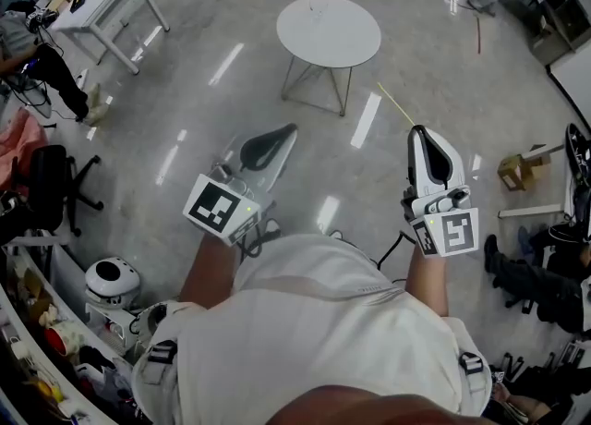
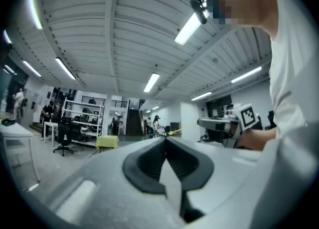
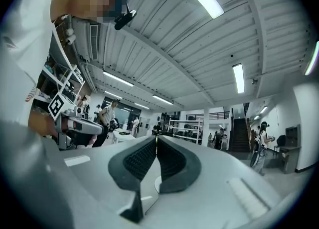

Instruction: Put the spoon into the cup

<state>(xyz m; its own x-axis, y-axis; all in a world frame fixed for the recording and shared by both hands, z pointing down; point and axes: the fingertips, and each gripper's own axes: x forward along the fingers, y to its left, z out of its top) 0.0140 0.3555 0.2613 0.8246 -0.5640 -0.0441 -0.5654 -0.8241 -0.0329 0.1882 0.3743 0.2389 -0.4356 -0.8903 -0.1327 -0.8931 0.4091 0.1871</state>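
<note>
Two grippers are held over the floor (image 1: 185, 91) | left gripper (image 1: 288, 132): jaws closed, nothing held | right gripper (image 1: 420, 132): jaws closed on spoon (image 1: 395, 104) | round bench (image 1: 355, 44) ahead

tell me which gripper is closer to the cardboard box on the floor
Right. The right gripper, shut on a thin yellow spoon, is just left of the cardboard box; the left gripper is farther left beyond it.

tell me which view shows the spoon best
The left gripper view: the spoon shows side-on, sticking out of the shut right gripper, its rounded end visible. The head view shows only a thin yellow line; the right gripper view, just a sliver between its jaws.
</note>
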